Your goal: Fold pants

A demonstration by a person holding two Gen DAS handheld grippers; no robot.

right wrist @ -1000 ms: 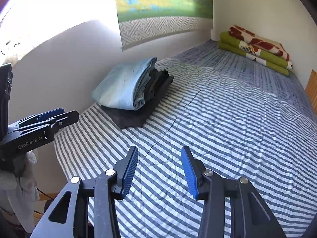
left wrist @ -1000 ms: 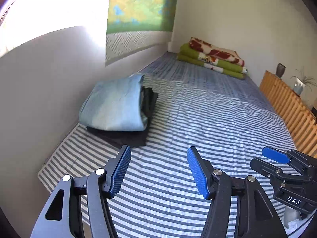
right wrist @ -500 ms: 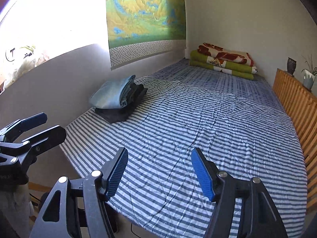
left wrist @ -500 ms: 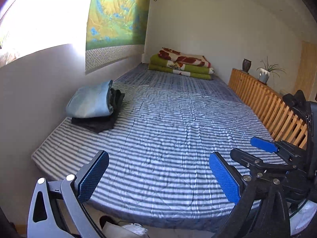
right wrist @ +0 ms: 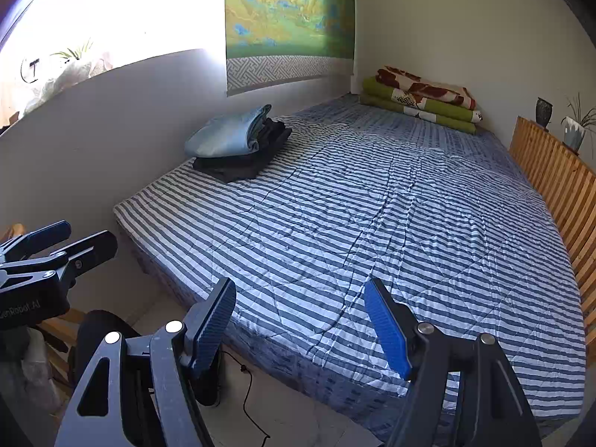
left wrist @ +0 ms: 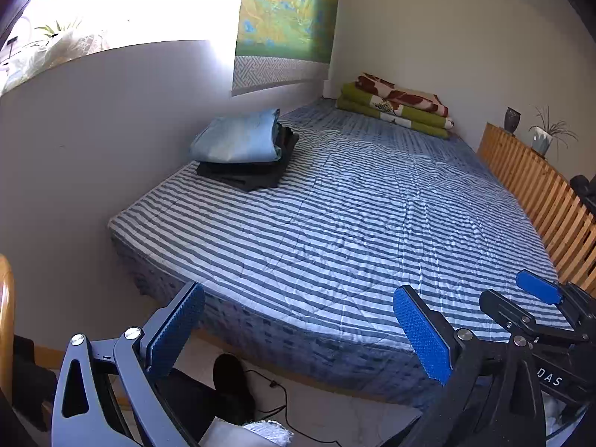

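Both tongs have backed away from the bed, so the folding looks done.

The left gripper (left wrist: 298, 329) and right gripper (right wrist: 300, 326) are wide apart and hold nothing, back from the near edge of the bed (right wrist: 372, 231). Far off by the wall sits one pile (right wrist: 238, 145): light blue pants on dark ones, two or more. Beyond lie two or three folded blankets (right wrist: 421, 98).

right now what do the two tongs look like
Both tongs, left and right, share one build: dark grey metal arms with triangular cut-outs and silver rivets, tipped with ribbed blue pads. White lettering marks their bodies, "DAS" on the right.
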